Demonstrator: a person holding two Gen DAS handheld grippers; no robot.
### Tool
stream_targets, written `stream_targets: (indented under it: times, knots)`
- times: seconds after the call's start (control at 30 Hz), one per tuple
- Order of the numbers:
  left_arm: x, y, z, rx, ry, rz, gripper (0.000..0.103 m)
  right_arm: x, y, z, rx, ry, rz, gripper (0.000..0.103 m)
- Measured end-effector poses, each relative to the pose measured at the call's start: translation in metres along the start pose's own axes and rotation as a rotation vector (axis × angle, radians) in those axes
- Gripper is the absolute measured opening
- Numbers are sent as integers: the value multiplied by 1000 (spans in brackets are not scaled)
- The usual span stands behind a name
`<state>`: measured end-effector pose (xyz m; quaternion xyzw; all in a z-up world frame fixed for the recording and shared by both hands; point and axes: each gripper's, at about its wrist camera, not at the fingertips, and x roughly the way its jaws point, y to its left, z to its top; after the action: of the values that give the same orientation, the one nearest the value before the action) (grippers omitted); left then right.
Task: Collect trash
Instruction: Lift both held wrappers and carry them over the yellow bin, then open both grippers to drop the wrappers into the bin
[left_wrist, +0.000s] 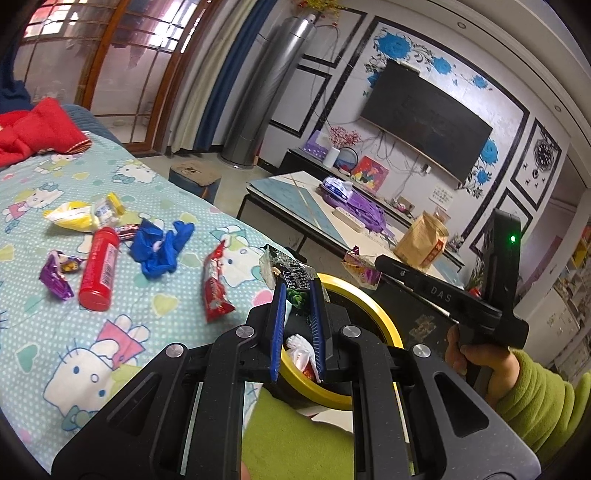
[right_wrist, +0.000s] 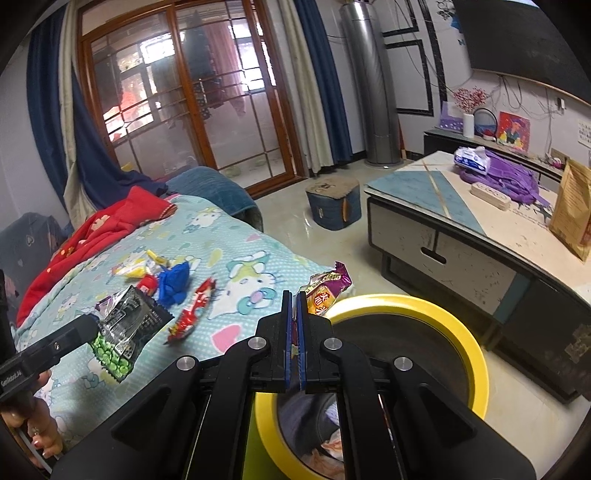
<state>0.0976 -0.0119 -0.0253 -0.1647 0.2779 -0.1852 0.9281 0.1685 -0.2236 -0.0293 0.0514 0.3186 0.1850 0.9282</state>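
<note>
Wrapper (right_wrist: 325, 291) end hidden between fingers (right_wrist: 285, 332)

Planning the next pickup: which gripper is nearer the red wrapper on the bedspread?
Left. The left gripper, holding a black snack bag, hangs beside the red wrapper. The right gripper, shut on a purple-orange wrapper, sits farther off, by the yellow-rimmed bin.

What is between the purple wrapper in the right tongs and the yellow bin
Nothing visible. The right tongs hold the purple wrapper just above the near rim of the yellow bin, whose mouth is open, with only trash at the bottom.
</note>
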Motion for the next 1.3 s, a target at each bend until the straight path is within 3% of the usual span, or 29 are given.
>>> stream_targets:
  times: [0.5,0.87,1.3]
  knots:
    - [38,-33,-22,111,103,-37,8,8,-31,-13,59,99,-15,3]
    - [82,-53,-43,181,227,-67,8,20,-61,-22,159,163,-43,3]
    - [109,-64,-51,204,276,-138,9,32,-77,-29,221,202,-60,4]
